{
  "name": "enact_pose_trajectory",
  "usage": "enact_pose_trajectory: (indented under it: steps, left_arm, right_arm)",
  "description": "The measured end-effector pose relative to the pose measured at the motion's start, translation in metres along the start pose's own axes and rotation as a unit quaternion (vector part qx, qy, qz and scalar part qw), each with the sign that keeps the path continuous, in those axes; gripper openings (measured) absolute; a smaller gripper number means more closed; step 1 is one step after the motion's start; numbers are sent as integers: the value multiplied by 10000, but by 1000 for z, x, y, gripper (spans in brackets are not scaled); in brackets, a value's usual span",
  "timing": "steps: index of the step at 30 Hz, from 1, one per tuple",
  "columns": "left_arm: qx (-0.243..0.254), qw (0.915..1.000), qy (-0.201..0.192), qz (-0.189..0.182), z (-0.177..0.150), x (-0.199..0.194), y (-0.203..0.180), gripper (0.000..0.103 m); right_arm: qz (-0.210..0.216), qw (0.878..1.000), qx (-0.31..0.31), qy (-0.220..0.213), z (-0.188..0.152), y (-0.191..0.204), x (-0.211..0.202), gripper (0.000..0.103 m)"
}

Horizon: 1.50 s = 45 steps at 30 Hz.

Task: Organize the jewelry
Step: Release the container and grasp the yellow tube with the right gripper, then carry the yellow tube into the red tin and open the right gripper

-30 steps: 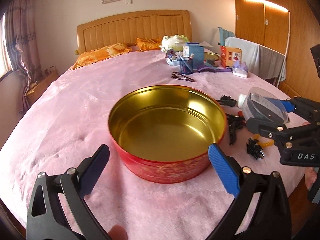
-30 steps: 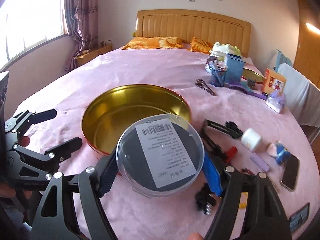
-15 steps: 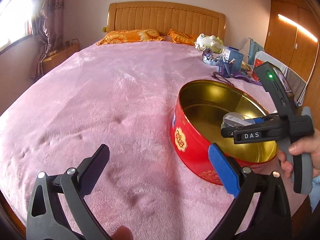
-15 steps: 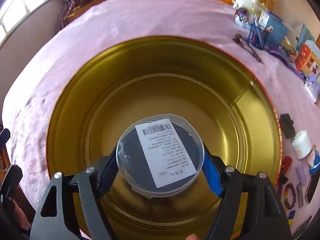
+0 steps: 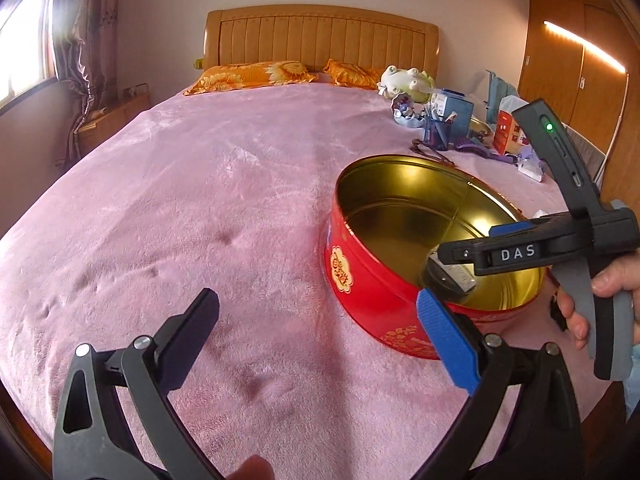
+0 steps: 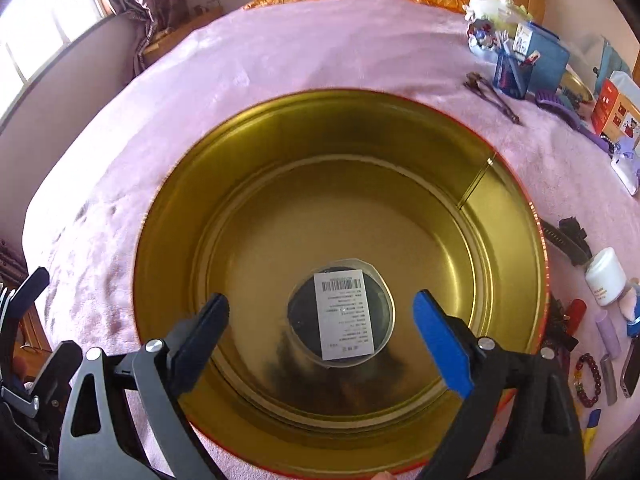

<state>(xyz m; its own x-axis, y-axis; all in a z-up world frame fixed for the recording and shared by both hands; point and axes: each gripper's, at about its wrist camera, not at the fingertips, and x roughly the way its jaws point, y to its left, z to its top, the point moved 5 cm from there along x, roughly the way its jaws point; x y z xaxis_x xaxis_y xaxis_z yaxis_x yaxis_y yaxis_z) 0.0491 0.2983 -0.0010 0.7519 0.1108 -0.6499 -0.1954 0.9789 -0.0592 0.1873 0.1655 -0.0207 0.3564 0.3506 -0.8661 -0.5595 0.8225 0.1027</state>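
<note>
The pink blanket [image 6: 280,64] fills both views, and on it sits the round red tin [image 5: 372,300], open, its gold inside taking up the centre of the right wrist view and the right half of the left wrist view. On the tin's floor, low and just right of centre in the right wrist view, lies the clear round case [image 6: 341,317] with a white barcode label facing up; it looks flat and settled, touching no wall. The right gripper [image 6: 320,344] hangs over it at the bottom of that frame: its jaws have just been opening, and now they stand wide with nothing pressed between the pads, the case lying well below and between them. The left gripper [image 5: 316,336], at the bottom of its own frame, is spread wide over bare blanket, left of the tin, holding nothing. The step in hand appears to be the release, and it seems done. To finish it well, I would lift the right gripper straight up out of the tin, keeping the pads off the rim so the tin is not dragged. The loose small things still lie at the right edge of the right wrist view, among them a dark red bead bracelet [image 6: 588,380], probably a next pick.
</note>
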Motion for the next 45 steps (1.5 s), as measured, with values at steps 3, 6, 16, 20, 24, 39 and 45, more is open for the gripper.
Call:
enact_pose_trajectory:
  steps: [3, 6, 16, 20, 24, 39, 45]
  left_arm:
    - [122, 9998, -99, -146, 1, -14, -19, 96]
    - [316, 9990, -126, -293, 0, -22, -45, 96]
    - [1122, 9862, 126, -1210, -30, -20, -167, 96]
    - [1427, 9762, 333, -1599, -44, -14, -217, 96]
    - [1584, 9674, 531, -1904, -56, -7, -258, 96]
    - [2004, 9597, 759, -1818, -67, 1, -307, 96]
    - [2090, 9589, 724, -1780, -68, -1, -311, 96]
  right_arm:
    - [49, 9969, -117, -779, -8, -4, -42, 97]
    - [-47, 9901, -115, -1400, -32, -20, -80, 98]
    - [-1255, 9814, 704, -1271, -160, -151, -105, 99]
    - [-1765, 9707, 1153, -1153, -197, -207, -110, 99]
    - [-1958, 9657, 1348, -1042, -218, -249, -106, 98]
    - [-1684, 9699, 1536, -853, -244, -287, -85, 51]
    - [-1396, 9732, 1559, -949, -241, -275, -93, 23]
